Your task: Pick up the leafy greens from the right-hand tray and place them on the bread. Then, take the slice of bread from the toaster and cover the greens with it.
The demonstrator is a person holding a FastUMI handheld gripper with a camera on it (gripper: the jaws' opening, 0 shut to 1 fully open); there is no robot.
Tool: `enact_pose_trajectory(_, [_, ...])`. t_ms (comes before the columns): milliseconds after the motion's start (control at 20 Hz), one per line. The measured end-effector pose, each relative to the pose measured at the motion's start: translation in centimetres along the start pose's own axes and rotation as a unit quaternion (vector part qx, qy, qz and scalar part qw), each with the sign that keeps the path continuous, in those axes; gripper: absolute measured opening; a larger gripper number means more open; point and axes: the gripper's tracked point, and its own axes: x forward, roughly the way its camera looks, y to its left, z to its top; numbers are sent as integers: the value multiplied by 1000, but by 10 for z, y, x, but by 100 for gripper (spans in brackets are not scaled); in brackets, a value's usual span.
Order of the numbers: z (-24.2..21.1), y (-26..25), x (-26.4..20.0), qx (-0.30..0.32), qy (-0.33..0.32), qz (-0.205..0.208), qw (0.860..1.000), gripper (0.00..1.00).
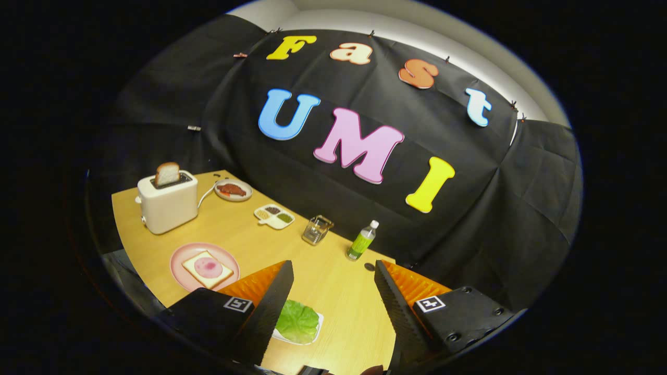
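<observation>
My gripper (333, 271) is open, its two fingers spread wide above the wooden table (333, 281). Below and between them, close to the left finger (271, 307), lie the leafy greens (297, 322) on a small white tray (317, 330); that finger hides part of both. Left of the left finger sits a pink plate (180, 260) with a slice of bread (207, 269) topped by a pink round of meat. Farther back stands a white toaster (168, 204) with a bread slice (167, 174) sticking up from its slot.
Beyond the toaster is a small plate of dark red food (233, 189). A white divided dish (274, 216), a clear glass container (317, 229) and a green-labelled bottle (361, 241) stand along the table's far edge by the black cloth wall.
</observation>
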Motion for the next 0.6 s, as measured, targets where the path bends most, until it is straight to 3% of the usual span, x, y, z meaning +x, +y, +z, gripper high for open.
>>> enact_pose_trajectory(300, [-119, 45, 61, 32, 130, 109, 985, 96])
enact_pose_trajectory(600, [-204, 80, 91, 33, 228, 175, 957, 90])
